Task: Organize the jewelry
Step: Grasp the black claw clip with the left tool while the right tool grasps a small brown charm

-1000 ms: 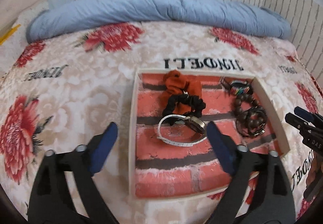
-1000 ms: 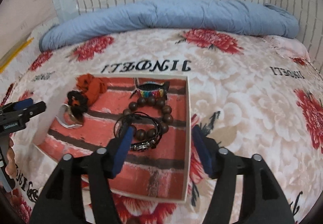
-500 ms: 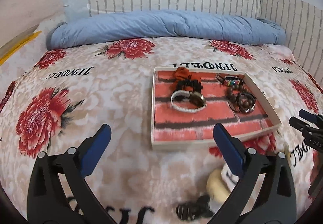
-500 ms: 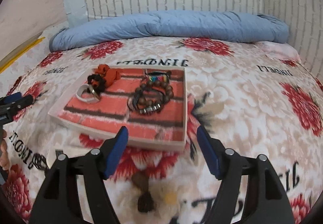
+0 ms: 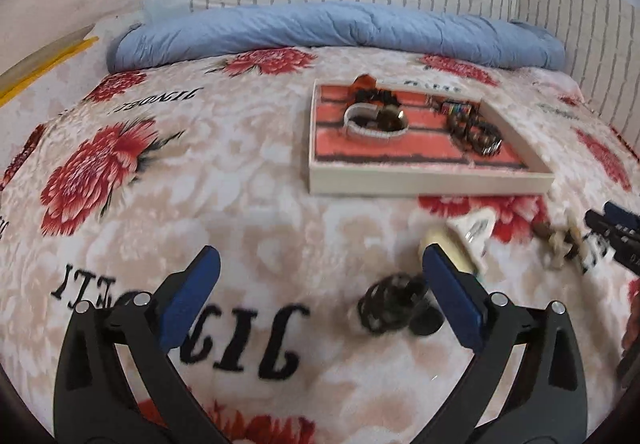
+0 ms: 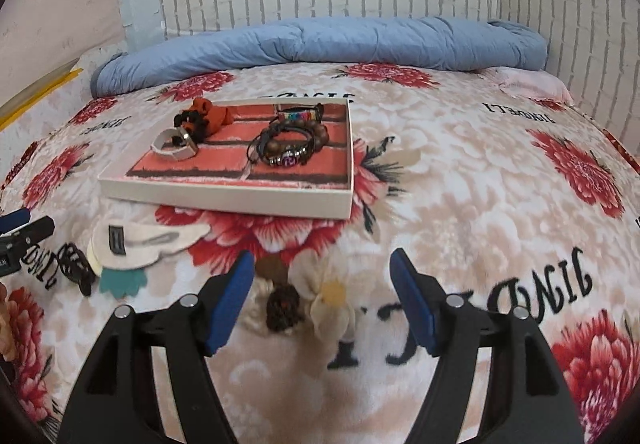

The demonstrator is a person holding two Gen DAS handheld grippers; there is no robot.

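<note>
Only the right wrist view shows the teal-edged card [image 6: 132, 244] at its lower left, below the tray [image 6: 240, 199] of jewelry on the bed [image 6: 480, 179]. Both the left gripper [image 5: 316, 276] and right gripper [image 6: 322, 280] hover with fingers spread wide, holding nothing.

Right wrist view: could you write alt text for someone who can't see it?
An open hand-held gripper hovers over a floral bedspread, with a flower hair piece lying between its blue fingers. Beyond sits a shallow tray holding bracelets, a white watch and scrunchies.
</note>
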